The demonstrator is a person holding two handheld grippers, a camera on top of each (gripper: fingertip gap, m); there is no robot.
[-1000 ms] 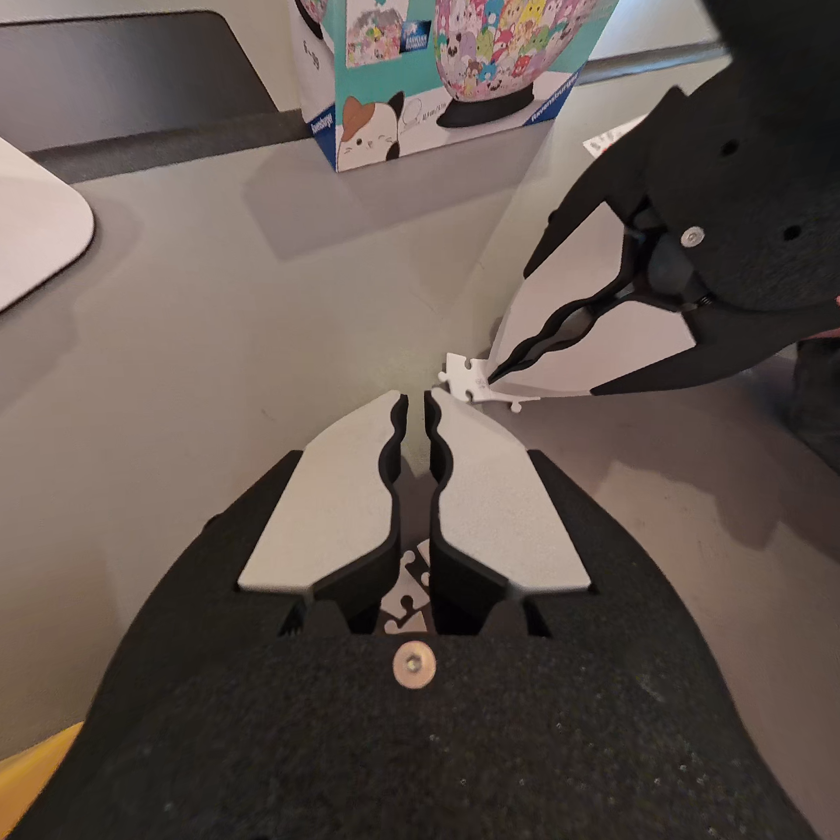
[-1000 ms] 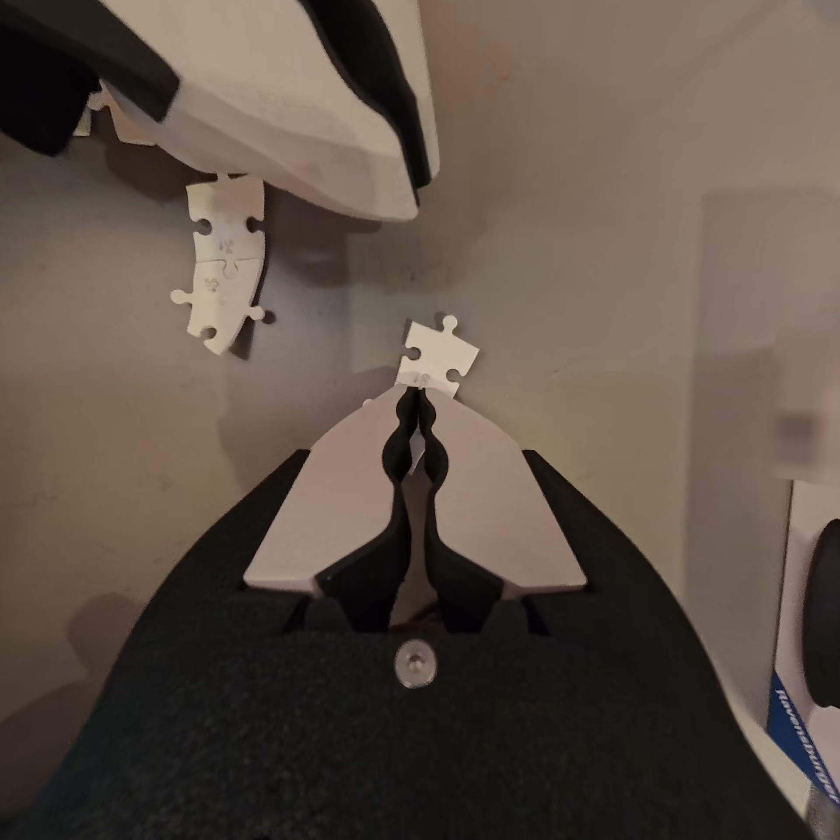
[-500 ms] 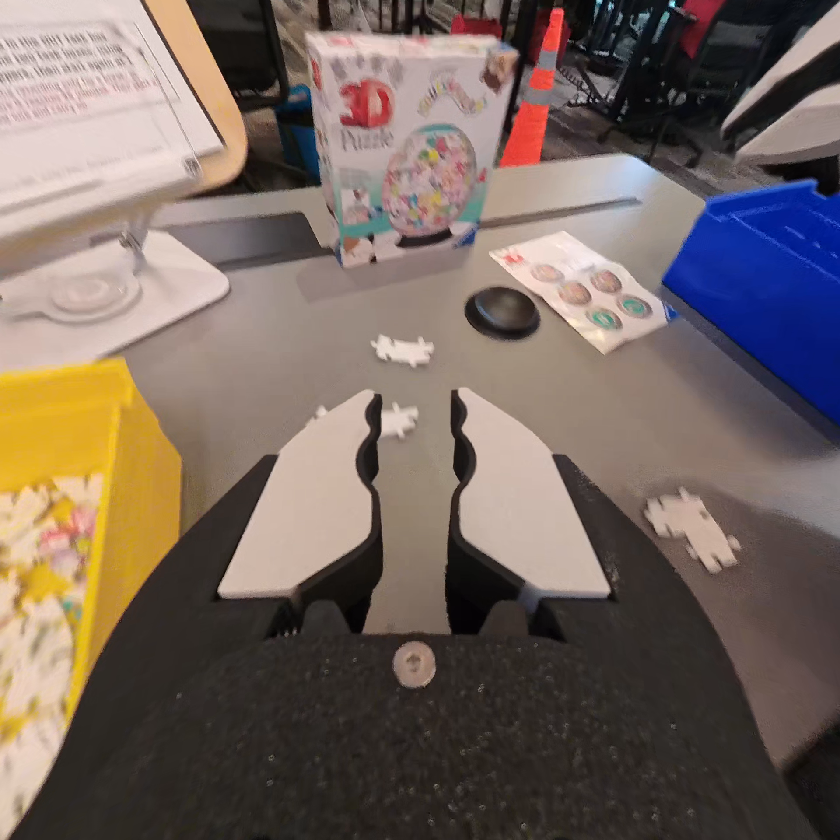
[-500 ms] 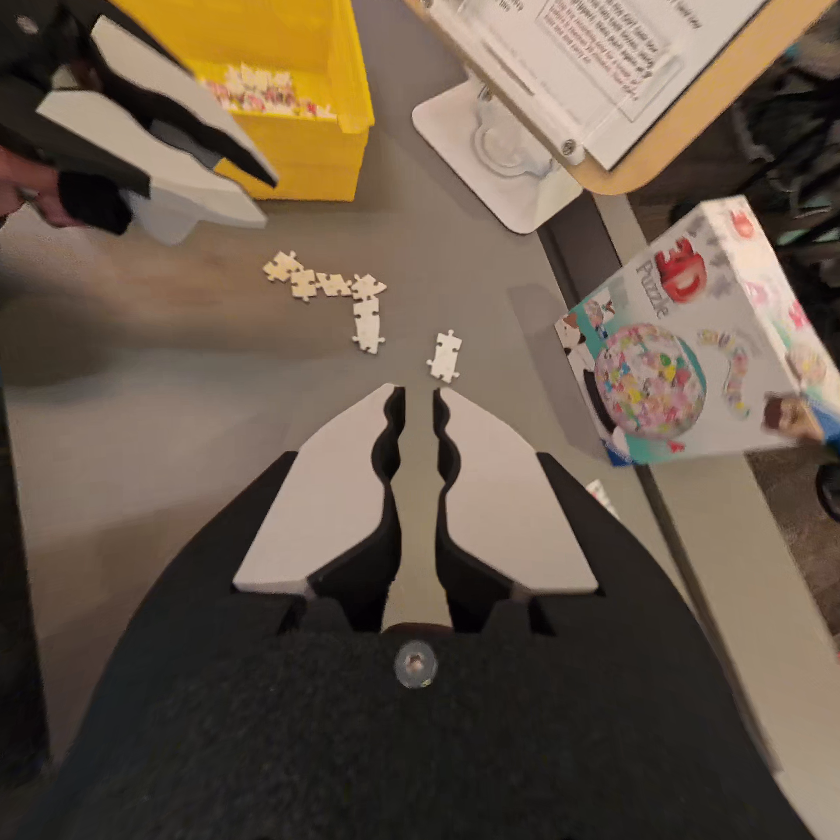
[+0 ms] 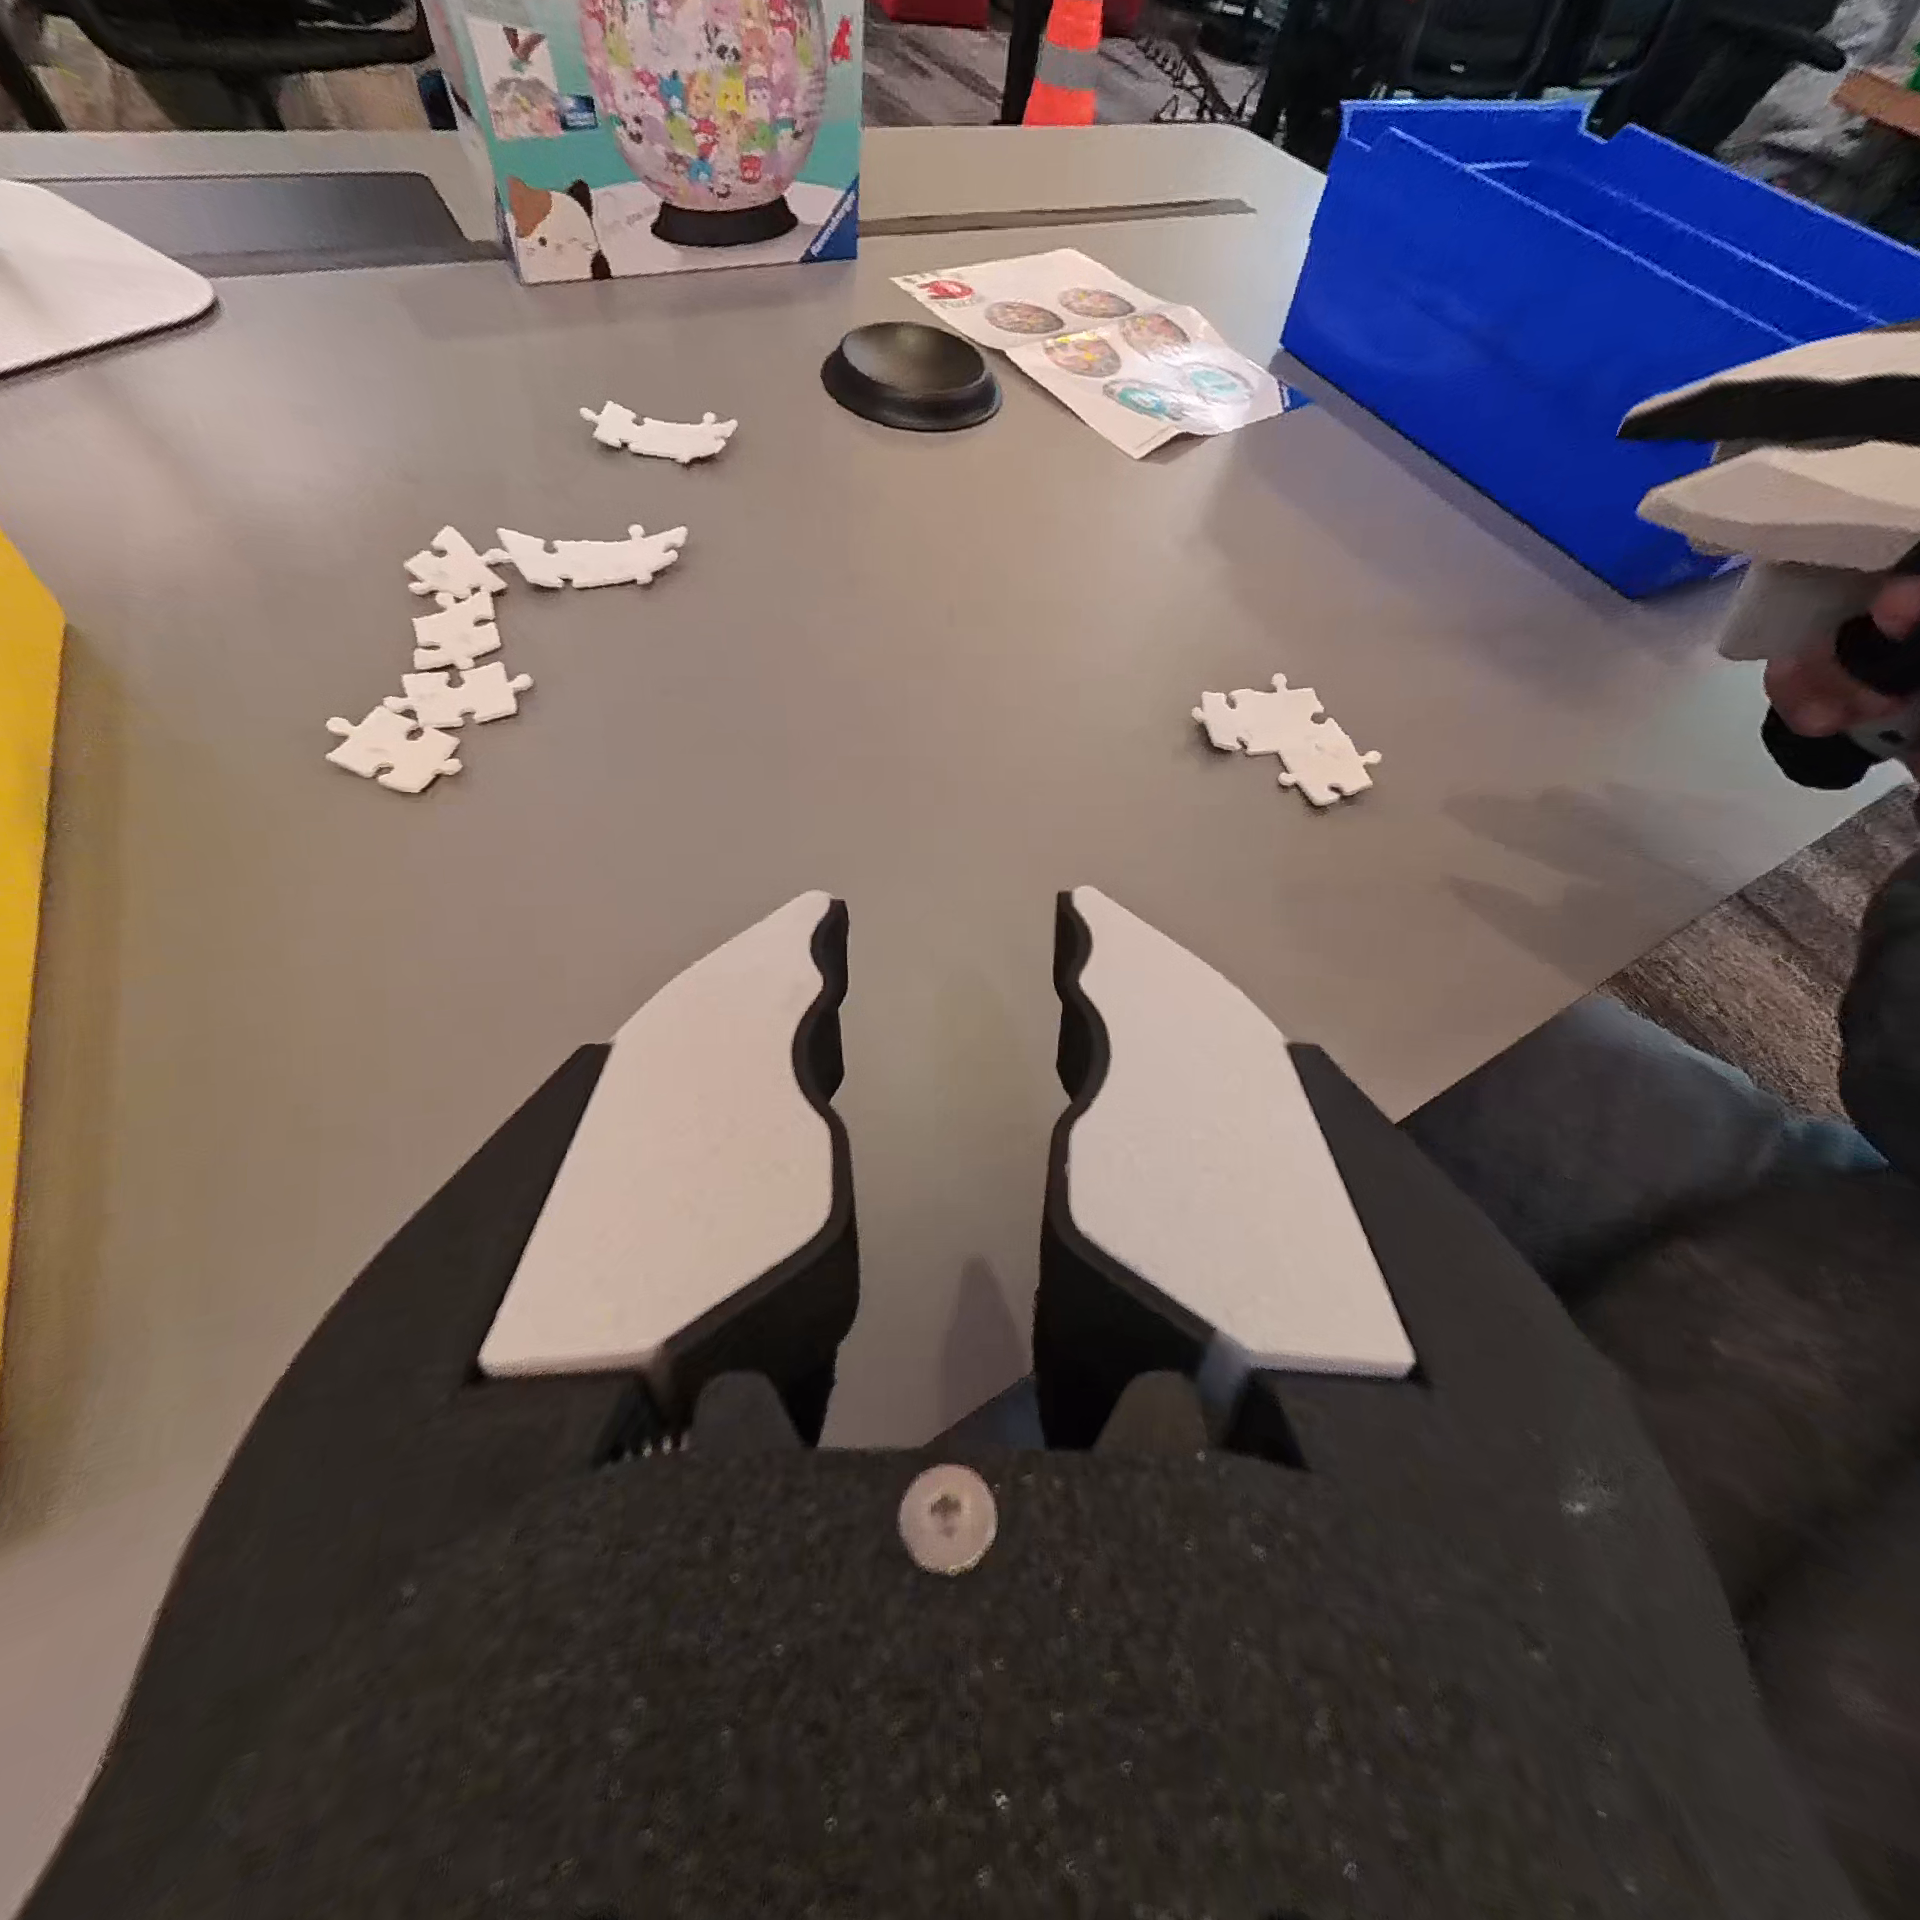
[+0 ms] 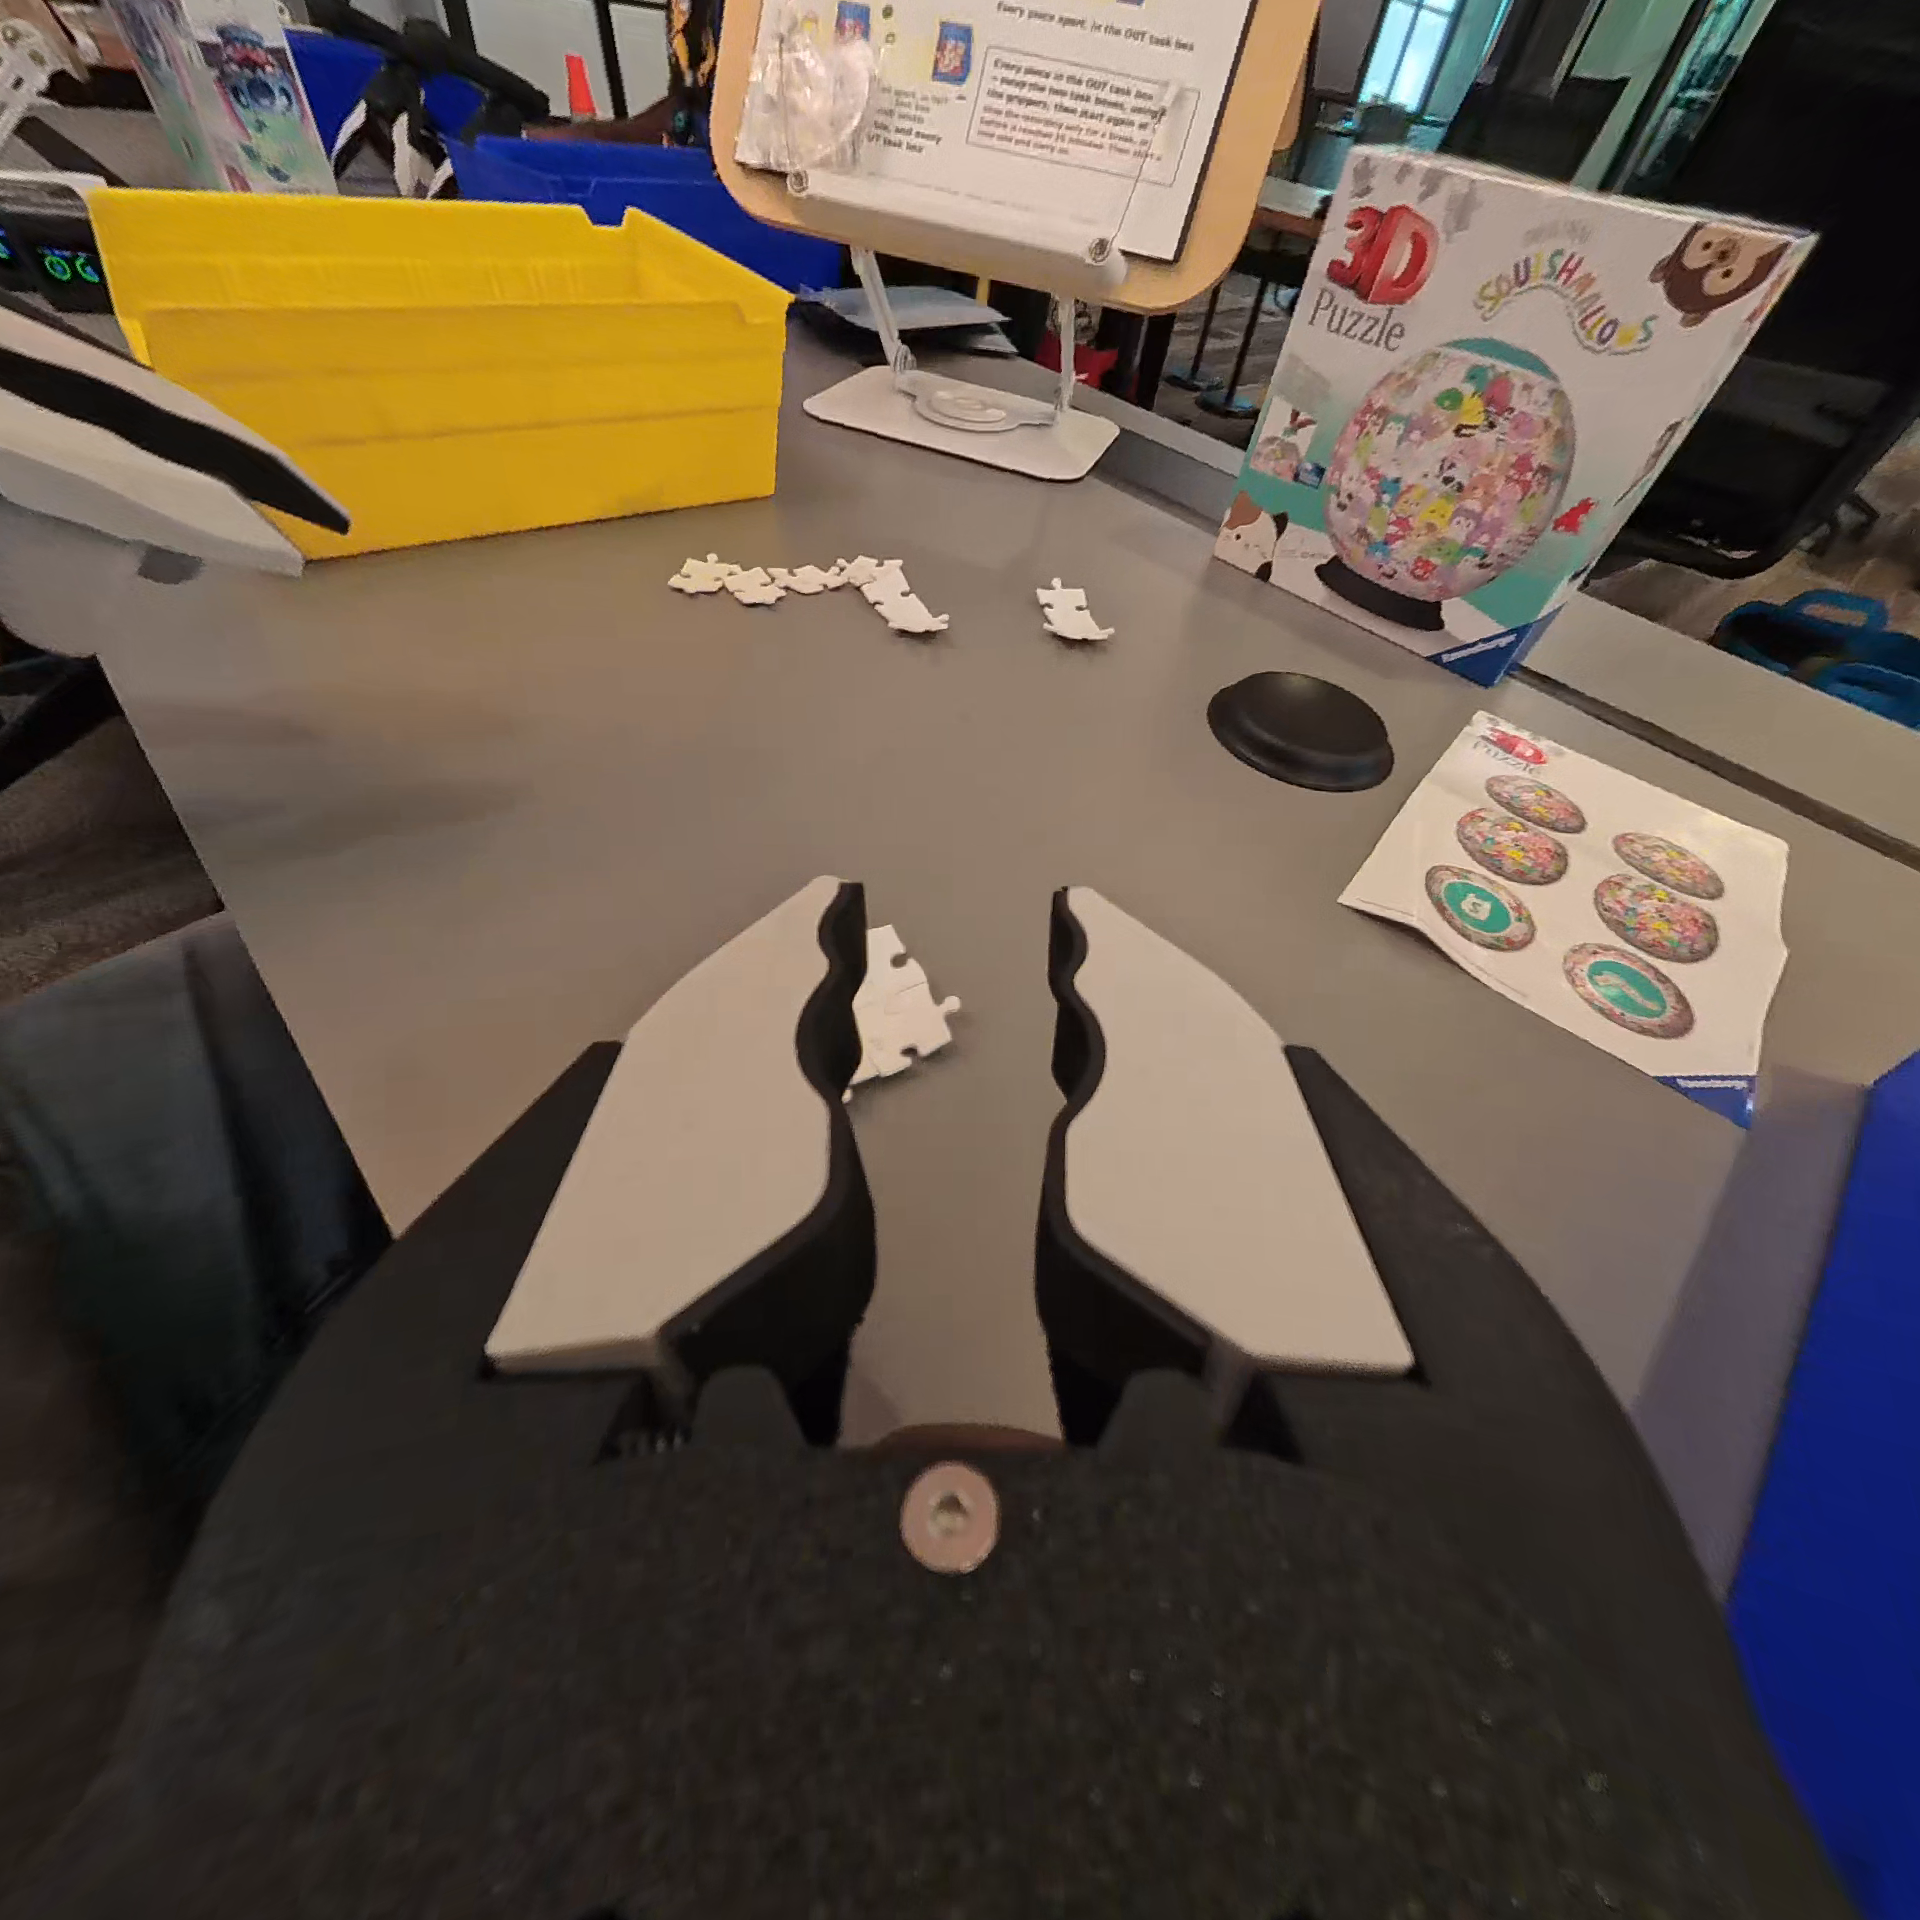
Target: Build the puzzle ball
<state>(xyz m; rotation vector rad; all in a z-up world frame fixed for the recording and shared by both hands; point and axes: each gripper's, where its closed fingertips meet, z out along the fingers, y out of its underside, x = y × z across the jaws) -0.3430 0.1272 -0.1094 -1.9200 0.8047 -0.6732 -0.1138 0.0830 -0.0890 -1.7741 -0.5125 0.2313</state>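
The worktop is a smooth matt grey laminate-looking surface, and the puzzle pieces on it show plain white backs with a flat, slightly chalky plastic look. Both the left gripper and right gripper have grainy, rough black bodies like 3D-printed plastic, with matt pale grey plates on top and a shiny metal screw in the middle. The yellow bin and blue bin are smooth, semi-gloss moulded plastic, the puzzle box is printed cardboard, the leaflet is glossy paper, and the black stand looks like satin plastic.
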